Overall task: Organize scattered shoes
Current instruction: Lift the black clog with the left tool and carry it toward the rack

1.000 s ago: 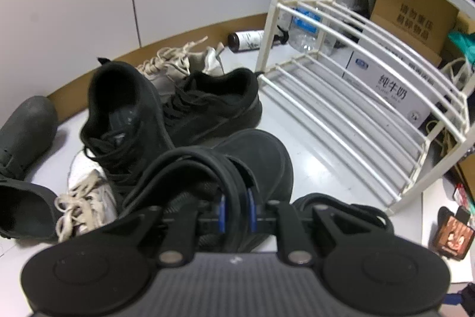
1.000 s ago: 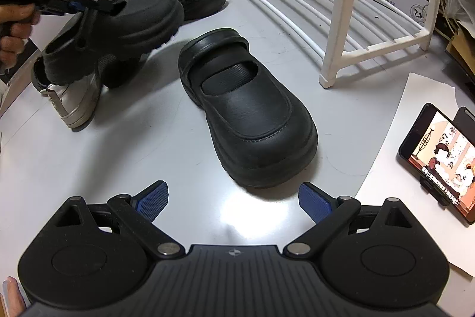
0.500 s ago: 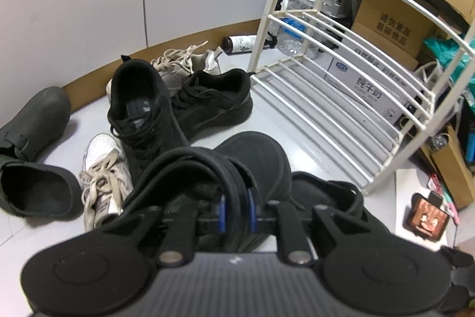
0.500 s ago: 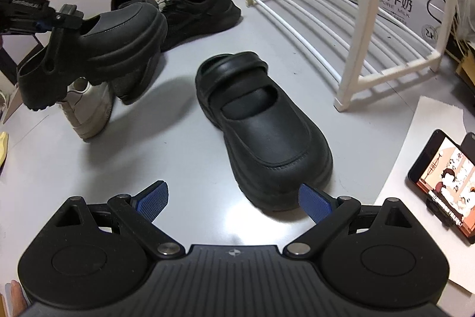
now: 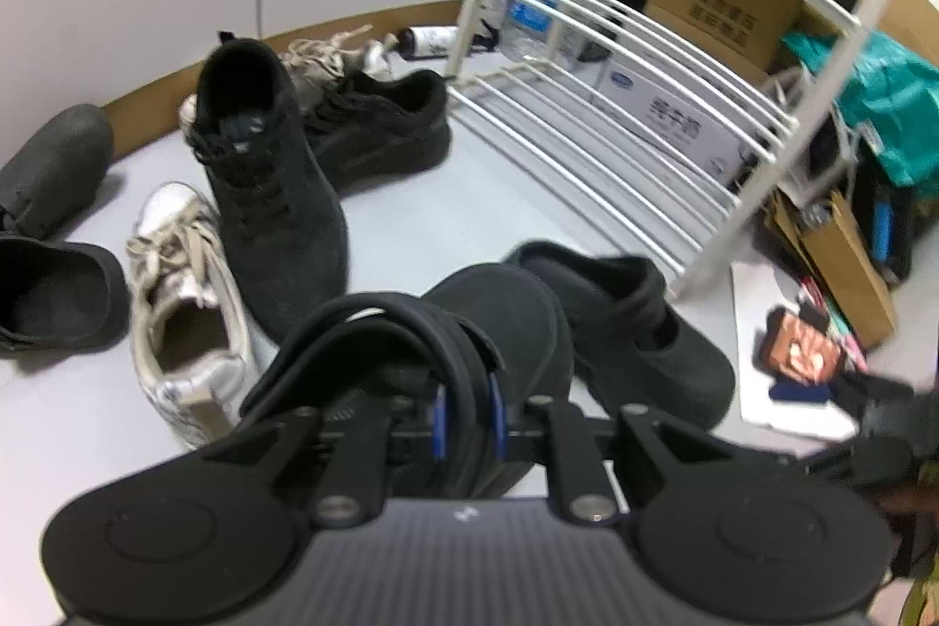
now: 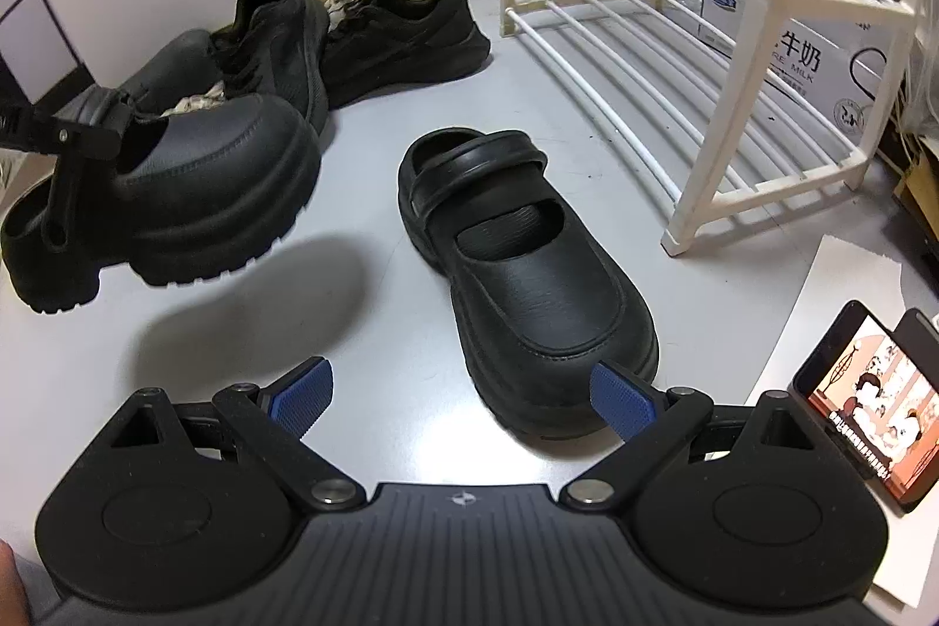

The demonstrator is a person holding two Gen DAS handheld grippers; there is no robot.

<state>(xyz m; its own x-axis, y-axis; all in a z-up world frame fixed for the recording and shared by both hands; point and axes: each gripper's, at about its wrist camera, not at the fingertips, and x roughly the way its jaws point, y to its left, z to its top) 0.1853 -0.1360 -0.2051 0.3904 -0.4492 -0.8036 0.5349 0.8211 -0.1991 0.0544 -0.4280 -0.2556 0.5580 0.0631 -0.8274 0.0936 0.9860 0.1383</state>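
My left gripper point(image 5: 465, 415) is shut on the heel strap of a black chunky clog point(image 5: 499, 315), held off the floor. From the right wrist this lifted clog point(image 6: 193, 192) hangs at the left with a shadow under it. Its twin, a second black clog point(image 6: 528, 268), lies on the grey floor with its toe toward my right gripper point(image 6: 463, 394), which is open just in front of that toe. The floor clog point(image 5: 639, 321) also shows beyond the held one. A white wire shoe rack point(image 6: 704, 57) stands at the right, its shelves bare.
Two black lace-up sneakers point(image 5: 270, 192) point(image 5: 381, 127), a white sneaker point(image 5: 188, 309), beige laced shoes point(image 5: 328, 57) and dark grey shoes point(image 5: 47, 215) lie scattered at the left. A phone point(image 6: 862, 391) rests on white paper at right. Boxes and bottles stand behind the rack.
The left gripper has carried the held clog lower and rightward, closer to the clog on the floor. The right gripper has drawn nearer that clog's toe and stays open.
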